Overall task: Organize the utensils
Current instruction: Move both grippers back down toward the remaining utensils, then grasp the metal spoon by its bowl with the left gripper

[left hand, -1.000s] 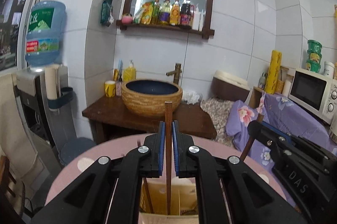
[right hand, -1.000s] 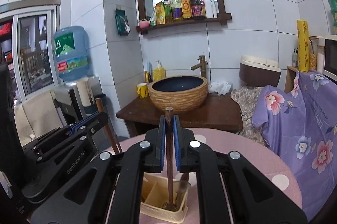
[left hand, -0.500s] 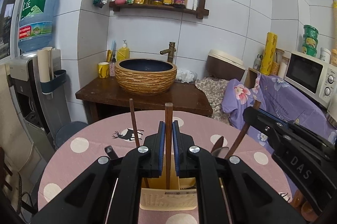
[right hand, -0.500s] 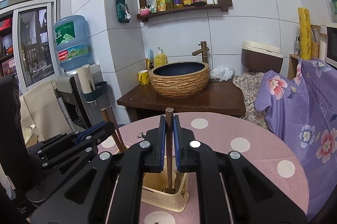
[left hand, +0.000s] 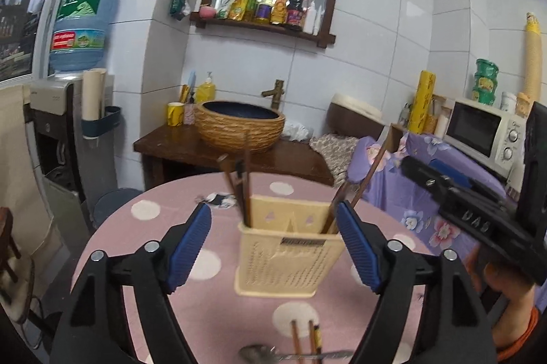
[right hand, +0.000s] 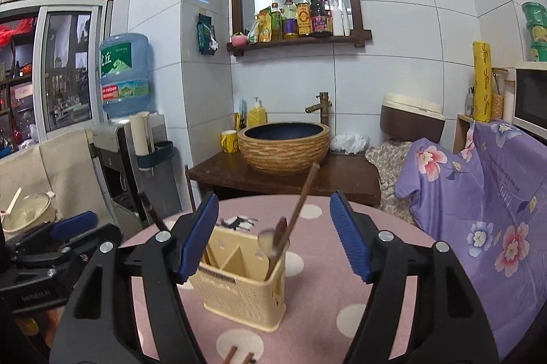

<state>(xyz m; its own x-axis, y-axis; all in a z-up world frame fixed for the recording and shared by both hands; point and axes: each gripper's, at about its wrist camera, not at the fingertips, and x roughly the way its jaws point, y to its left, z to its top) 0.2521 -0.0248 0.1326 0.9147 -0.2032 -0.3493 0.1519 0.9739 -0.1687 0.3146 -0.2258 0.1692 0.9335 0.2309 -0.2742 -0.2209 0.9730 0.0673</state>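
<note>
Left gripper [left hand: 273, 244]: spread wide, nothing between the blue pads, hovering above and around the near side of the holder.
Right gripper [right hand: 273, 241]: likewise spread wide and empty, framing the holder from its own side.
Utensil holder [left hand: 287, 261]: cream perforated caddy with a divider, standing upright toward the middle of the pink dotted table [left hand: 218, 323]; likely set there so both sides can reach it.
Left compartment: dark chopsticks [left hand: 243, 189] standing nearly upright, leaning a little on the wall.
Right compartment: one brown chopstick [right hand: 301, 203] tilted toward the far edge, beside a spoon [right hand: 270, 242] resting bowl-up; sorting by type seems the reason for the divider.
Near edge of table: two more chopsticks [left hand: 304, 340] and a metal spoon [left hand: 294, 355] lying flat, apart from the holder, not yet sorted.
Change from half a second ago: each gripper clamped one upright chopstick then; both now released, sticks left inside the holder.
Change in view: both cameras pulled back and higher, more of the table visible.
Judgement: two drops done, loose pieces at the near edge probably next.
</note>
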